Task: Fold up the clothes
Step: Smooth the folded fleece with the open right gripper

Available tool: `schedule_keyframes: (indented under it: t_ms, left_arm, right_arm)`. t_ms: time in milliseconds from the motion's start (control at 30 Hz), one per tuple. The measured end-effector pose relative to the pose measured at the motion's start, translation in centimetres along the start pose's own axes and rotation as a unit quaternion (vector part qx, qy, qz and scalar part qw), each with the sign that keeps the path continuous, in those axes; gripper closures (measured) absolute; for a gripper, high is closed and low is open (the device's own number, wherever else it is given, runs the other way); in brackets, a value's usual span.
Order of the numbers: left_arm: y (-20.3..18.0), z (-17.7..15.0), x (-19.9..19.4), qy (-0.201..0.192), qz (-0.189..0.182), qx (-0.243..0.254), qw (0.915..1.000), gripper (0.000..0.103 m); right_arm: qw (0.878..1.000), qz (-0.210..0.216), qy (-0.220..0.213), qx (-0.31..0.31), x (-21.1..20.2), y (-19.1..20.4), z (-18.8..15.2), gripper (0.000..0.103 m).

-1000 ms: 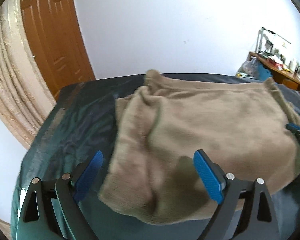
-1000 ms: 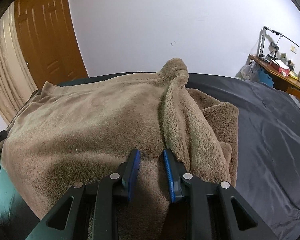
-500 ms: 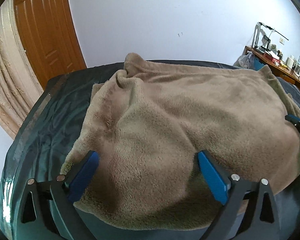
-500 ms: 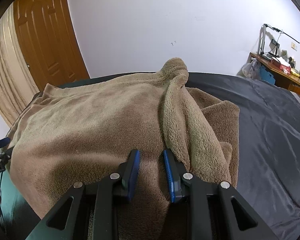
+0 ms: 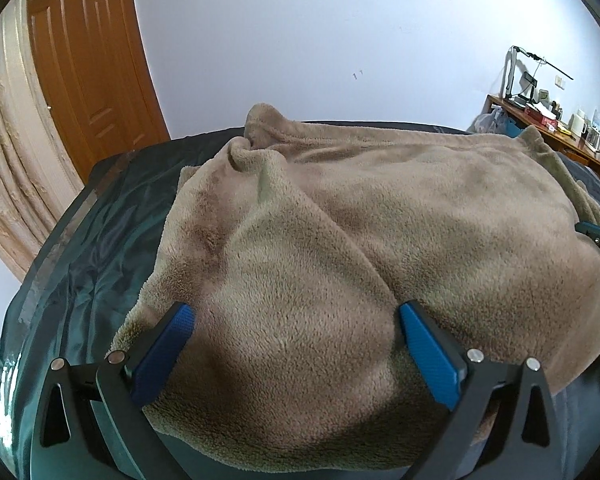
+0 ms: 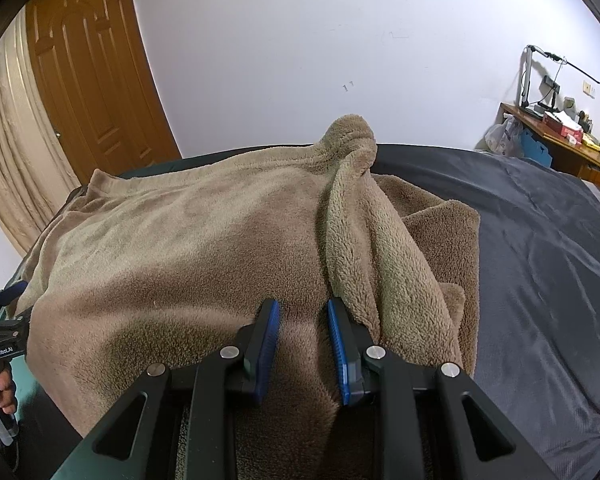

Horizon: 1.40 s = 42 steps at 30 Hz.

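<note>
A tan fleece garment [image 5: 380,240] lies spread on the dark bed sheet [image 5: 100,248]. My left gripper [image 5: 296,320] is open wide, its blue pads on either side of the garment's near left edge, with fleece bulging between them. In the right wrist view the same garment [image 6: 180,248] has a raised fold [image 6: 360,216] running away from me. My right gripper [image 6: 303,312] is shut on a ridge of this fleece at the near edge. The left gripper [image 6: 4,320] shows at the far left there.
A wooden door [image 6: 88,80] and beige curtain [image 6: 4,168] stand at the back left. A desk with clutter [image 6: 560,132] stands at the back right. Dark sheet [image 6: 540,264] lies bare to the right of the garment.
My left gripper has moved forward onto the garment's near edge, so the fleece now sits between its open pads. The right gripper stays shut on the fleece.
</note>
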<state>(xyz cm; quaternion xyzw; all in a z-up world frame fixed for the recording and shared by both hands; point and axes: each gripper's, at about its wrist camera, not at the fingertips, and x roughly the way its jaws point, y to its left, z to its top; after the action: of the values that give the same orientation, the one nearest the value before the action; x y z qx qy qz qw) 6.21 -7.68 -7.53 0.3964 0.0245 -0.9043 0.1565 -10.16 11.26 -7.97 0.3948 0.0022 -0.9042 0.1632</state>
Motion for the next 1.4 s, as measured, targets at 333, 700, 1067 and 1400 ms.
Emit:
schedule_keyframes:
  t_ms: [333, 700, 1067, 1400]
  left_arm:
    - [0.1, 0.0, 0.1, 0.001, -0.002, -0.004, 1.0, 0.001]
    - [0.3, -0.1, 0.2, 0.002, -0.009, -0.007, 0.9999, 0.001]
    - [0.3, -0.1, 0.1, 0.003, -0.011, -0.008, 0.9999, 0.001]
    - [0.4, -0.1, 0.1, 0.003, -0.01, -0.008, 0.9999, 0.001]
  right_arm:
    - [0.999, -0.023, 0.006, 0.03, -0.9, 0.9, 0.2, 0.076]
    - [0.999, -0.02, 0.015, -0.034, -2.1, 7.8, -1.3, 0.034]
    - [1.0, 0.007, 0.023, 0.004, -1.9, 6.3, -2.1, 0.032]
    - [0.985, -0.02, -0.017, 0.172, -8.4, -2.7, -5.1, 0.027]
